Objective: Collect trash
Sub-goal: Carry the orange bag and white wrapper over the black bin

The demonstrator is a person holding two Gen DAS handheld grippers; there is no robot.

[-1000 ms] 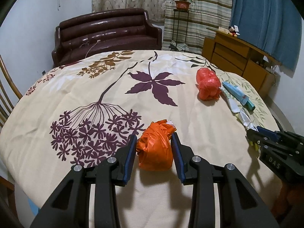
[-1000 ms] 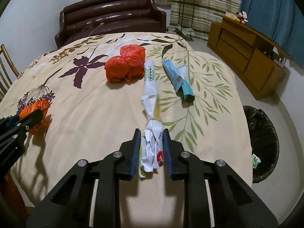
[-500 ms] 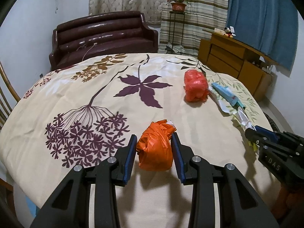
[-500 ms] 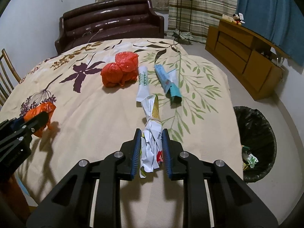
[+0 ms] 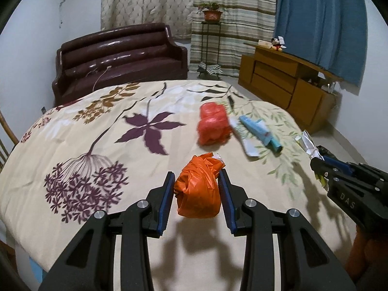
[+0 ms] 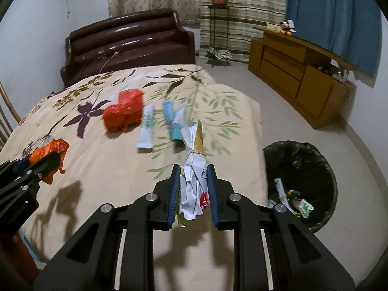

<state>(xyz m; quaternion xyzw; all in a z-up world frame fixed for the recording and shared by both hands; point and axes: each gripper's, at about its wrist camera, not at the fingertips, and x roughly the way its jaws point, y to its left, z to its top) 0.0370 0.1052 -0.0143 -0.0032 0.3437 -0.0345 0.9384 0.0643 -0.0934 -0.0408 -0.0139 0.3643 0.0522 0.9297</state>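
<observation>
My left gripper is shut on a crumpled orange plastic bag, held above the floral tablecloth. My right gripper is shut on a twisted white paper wrapper tied with a rubber band, lifted off the cloth. On the table lie a red plastic bag bundle, a white wrapper and a blue wrapper. A black-lined trash bin stands on the floor to the right of the table, with some litter inside. The right gripper shows at the left wrist view's right edge.
A dark leather sofa stands behind the table. A wooden cabinet lines the right wall, with a plant stand by the curtains. A wooden chair back is at the left edge. Bare floor lies between table, bin and cabinet.
Both grippers have risen and pulled back from the table with their loads. The white paper wrapper has come off the cloth. The trash bin now shows more fully in the right wrist view.
</observation>
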